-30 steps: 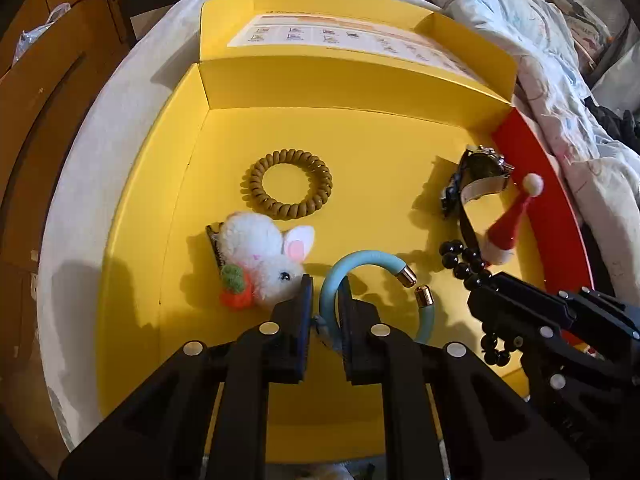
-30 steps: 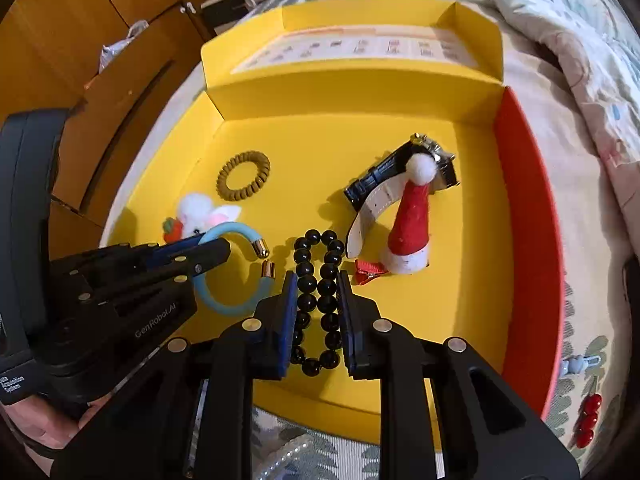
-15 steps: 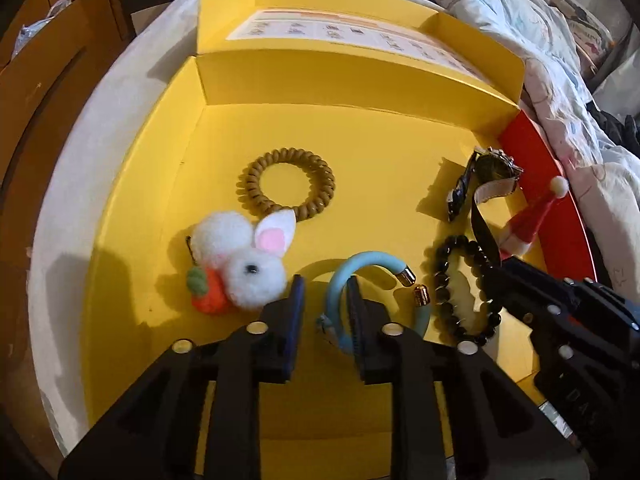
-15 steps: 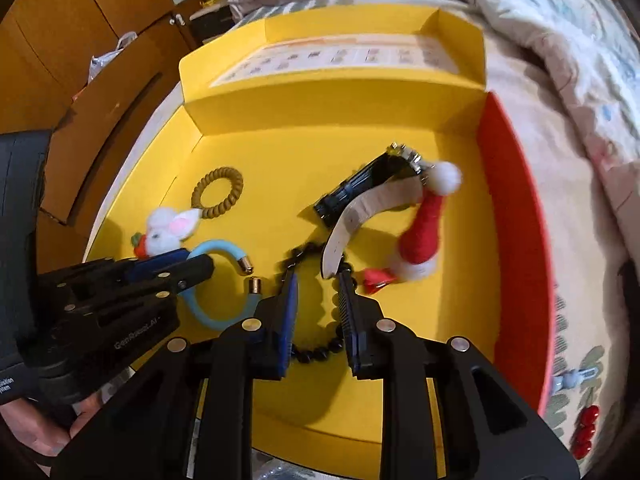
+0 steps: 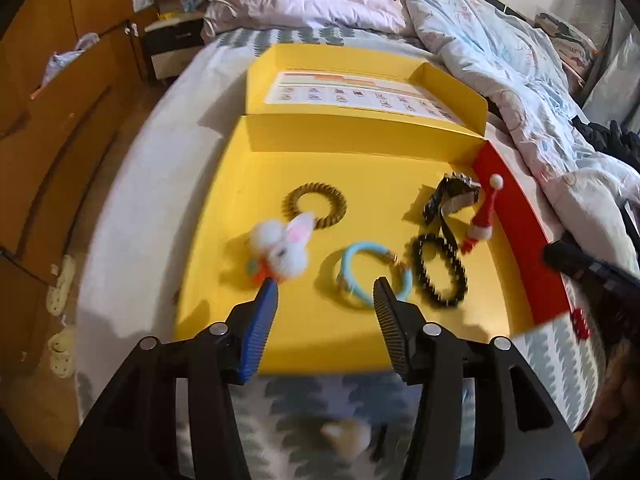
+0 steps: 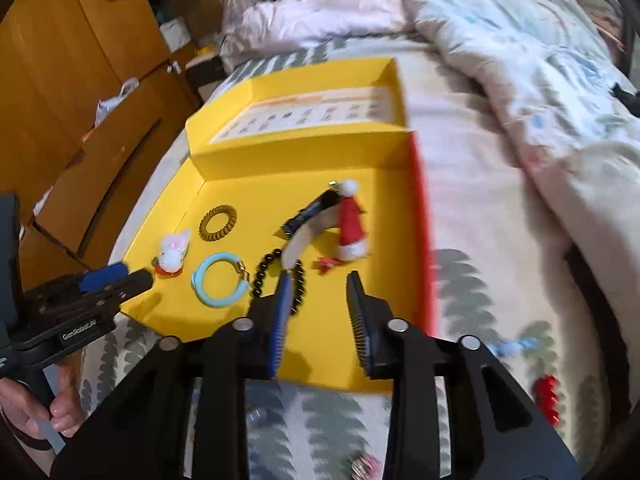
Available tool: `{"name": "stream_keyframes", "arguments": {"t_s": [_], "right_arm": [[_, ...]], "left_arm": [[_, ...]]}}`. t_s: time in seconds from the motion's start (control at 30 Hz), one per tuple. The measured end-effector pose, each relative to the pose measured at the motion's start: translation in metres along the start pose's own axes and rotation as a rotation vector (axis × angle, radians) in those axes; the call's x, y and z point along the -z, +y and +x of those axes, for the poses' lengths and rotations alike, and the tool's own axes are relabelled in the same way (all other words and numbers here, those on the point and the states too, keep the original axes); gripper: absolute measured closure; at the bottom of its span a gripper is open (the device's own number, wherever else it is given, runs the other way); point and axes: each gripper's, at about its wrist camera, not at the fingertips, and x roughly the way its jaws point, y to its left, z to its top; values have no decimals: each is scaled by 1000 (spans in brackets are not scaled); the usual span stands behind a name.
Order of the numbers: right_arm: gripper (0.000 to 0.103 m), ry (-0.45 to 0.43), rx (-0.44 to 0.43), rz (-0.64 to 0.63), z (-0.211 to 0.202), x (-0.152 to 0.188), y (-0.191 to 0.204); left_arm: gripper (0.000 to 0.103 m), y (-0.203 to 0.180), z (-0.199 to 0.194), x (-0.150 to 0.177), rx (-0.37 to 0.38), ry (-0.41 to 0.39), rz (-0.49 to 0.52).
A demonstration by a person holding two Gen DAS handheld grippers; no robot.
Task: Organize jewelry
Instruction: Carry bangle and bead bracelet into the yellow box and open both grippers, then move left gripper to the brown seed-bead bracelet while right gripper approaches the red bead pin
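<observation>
Both claws have let go and pulled back: left claw (image 5: 324, 292) gapes above the smooth blue bangle (image 5: 374, 274), right claw (image 6: 318, 284) gapes over the glossy black bead bracelet (image 6: 280, 280). Both pieces lie in the yellow cardboard tray (image 5: 240, 208); placement looks finished. Fluffy bunny clip (image 5: 282, 250) sits beside the bangle.

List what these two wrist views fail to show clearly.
- Black bead bracelet, right wrist view: partly hidden behind a finger of the right gripper.
- Watch, same view: face covered by the Santa hat clip.
- Bunny clip, left wrist view: motion-blurred.
- Yellow tray's printed chart: too small to read.
</observation>
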Motion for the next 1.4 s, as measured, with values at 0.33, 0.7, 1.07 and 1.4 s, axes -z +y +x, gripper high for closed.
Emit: {"name": "stream_keyframes", "arguments": {"t_s": [0.33, 0.7, 1.07, 1.4], "right_arm": [[37, -86, 109, 82, -77, 37, -59], [27, -73, 191, 174, -105, 69, -106], [25, 64, 301, 179, -70, 87, -131], [25, 150, 355, 167, -43, 92, -142]], "left_arm": [[45, 20, -55, 61, -36, -12, 92], [43, 26, -56, 134, -83, 57, 146], [31, 17, -45, 169, -141, 101, 156], [26, 15, -27, 181, -211, 127, 166]]}}
